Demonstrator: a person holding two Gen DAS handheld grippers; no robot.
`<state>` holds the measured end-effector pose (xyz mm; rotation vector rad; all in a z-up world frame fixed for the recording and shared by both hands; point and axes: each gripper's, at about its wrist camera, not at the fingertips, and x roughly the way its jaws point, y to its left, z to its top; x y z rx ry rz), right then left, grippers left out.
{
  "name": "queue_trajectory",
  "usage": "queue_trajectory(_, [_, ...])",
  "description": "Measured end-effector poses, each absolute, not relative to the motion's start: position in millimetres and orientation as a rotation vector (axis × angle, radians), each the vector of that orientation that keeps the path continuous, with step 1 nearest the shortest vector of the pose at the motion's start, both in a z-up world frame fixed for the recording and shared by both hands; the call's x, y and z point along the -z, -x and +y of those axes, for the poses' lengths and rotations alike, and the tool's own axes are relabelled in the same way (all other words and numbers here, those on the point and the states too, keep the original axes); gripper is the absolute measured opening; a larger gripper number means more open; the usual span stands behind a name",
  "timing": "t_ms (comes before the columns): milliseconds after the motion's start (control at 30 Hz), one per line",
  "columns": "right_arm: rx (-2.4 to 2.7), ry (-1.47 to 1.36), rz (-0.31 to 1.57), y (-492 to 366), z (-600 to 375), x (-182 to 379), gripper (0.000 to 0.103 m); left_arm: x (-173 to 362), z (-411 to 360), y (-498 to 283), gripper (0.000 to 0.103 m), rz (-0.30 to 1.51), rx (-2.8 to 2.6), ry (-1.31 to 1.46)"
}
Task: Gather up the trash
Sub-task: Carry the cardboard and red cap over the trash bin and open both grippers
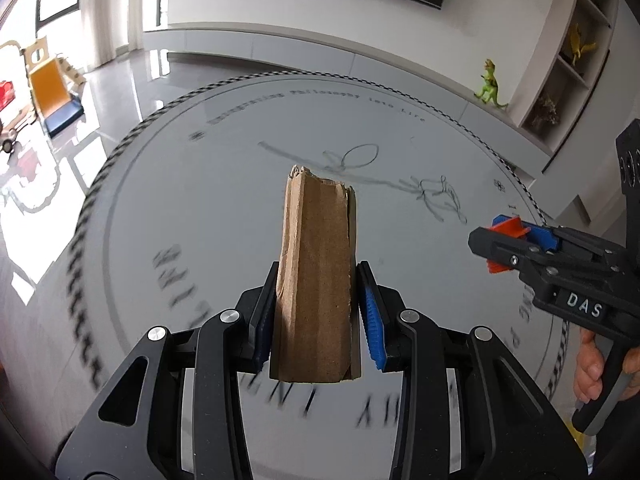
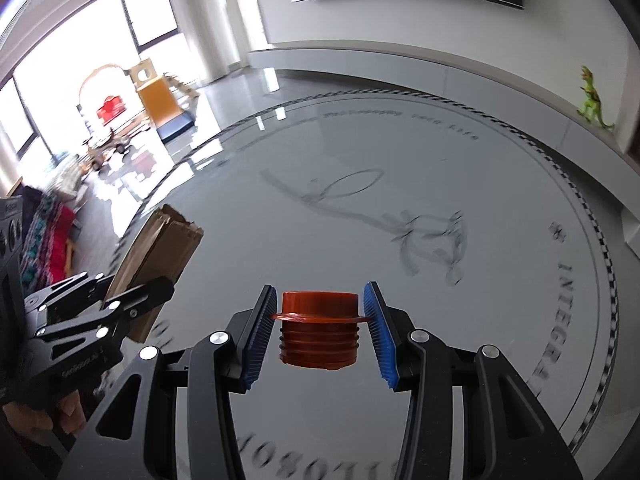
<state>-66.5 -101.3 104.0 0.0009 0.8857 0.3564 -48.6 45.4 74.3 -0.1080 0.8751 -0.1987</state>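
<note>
From your left wrist camera, your left gripper (image 1: 316, 312) is pinching a folded piece of cardboard (image 1: 316, 280) between its blue pads (image 1: 370, 320), with the torn end pointing away from you. It hangs above the round grey rug (image 1: 200, 200), whose surface carries printed lettering and a line drawing. Off to the right, your right gripper (image 1: 505, 245) is clamped on an orange plastic cap (image 1: 510, 226), and your hand (image 1: 592, 364) is wrapped around its handle. A green toy dinosaur (image 1: 490, 84) stands on the low white ledge (image 1: 280, 46) beyond the rug.

From your right wrist camera, the cap (image 2: 319, 330) sits between the pads (image 2: 382, 340), its flange caught on both sides and its threaded part below, above the rug (image 2: 440, 184). At left your left gripper (image 2: 132, 300) holds the cardboard (image 2: 156, 256) tilted. A small yellow slide (image 2: 160, 100) stands by the window
</note>
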Motion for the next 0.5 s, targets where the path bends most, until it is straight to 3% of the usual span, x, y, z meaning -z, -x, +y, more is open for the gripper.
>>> queue_trajectory(500, [-0.726,0.168,0.896,195.2,50.8,-93.5,0.047,-48.0,162.1,212.2,0.037,0.836,-0.071,0.229])
